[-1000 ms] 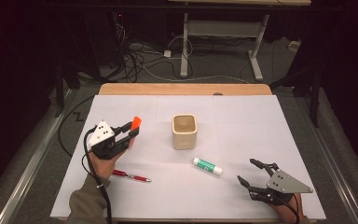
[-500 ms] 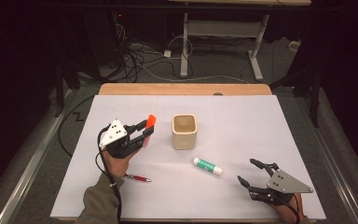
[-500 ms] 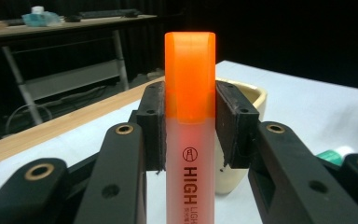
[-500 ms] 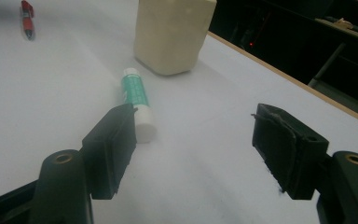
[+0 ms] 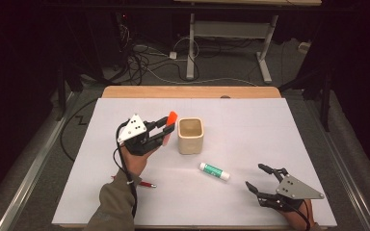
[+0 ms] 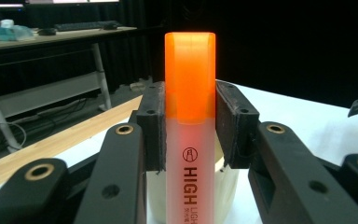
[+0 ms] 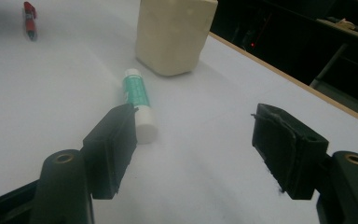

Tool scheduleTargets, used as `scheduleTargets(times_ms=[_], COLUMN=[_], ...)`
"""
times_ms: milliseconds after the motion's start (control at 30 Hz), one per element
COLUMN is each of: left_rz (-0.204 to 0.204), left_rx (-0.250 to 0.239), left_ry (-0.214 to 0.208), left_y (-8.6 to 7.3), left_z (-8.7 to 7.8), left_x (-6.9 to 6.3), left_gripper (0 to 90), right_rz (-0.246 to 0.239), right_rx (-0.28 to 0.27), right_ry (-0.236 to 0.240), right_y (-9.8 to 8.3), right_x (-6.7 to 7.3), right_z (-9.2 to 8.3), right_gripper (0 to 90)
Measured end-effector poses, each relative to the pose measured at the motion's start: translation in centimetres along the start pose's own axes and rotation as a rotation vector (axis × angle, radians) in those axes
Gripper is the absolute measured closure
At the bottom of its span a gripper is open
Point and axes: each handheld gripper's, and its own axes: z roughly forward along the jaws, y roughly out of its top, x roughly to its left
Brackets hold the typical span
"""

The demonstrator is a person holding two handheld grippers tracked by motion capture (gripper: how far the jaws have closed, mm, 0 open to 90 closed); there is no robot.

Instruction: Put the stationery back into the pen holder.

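Highlighter (image 6: 189,116) clamped upright between left gripper (image 5: 166,129) pads, orange cap up, raised just beside cream cup (image 5: 191,135) — held by the body so the lower end can drop in, probably. Right gripper (image 5: 262,179) rests open, empty, near glue stick (image 5: 215,171). Red pen (image 5: 144,184) lies apart.

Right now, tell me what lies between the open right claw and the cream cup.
A glue stick lies on the white tabletop between the right claw and the cup, seen in the high view and the right gripper view.
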Motion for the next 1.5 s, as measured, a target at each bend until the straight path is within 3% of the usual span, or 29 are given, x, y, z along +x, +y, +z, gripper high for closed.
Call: scheduleTargets(times_ms=[833, 1233, 1500], left_rz=[0.003, 0.024, -0.004], left_rx=[-0.050, -0.025, -0.020], left_ry=[-0.061, -0.083, -0.084], left_y=[2.6, 2.9, 2.2], left_z=[4.0, 6.4, 7.5], left_x=[-0.6, -0.5, -0.2], left_gripper=[64.9, 64.9, 64.8], right_rz=[-0.003, -0.002, -0.008], right_rx=[0.008, 0.006, 0.013], right_ry=[0.000, -0.008, -0.001], right_y=[-0.1, 0.0, -0.1], right_x=[0.0, -0.1, 0.0], right_z=[0.0, 0.0, 0.1], right_gripper=[32.1, 32.2, 32.7])
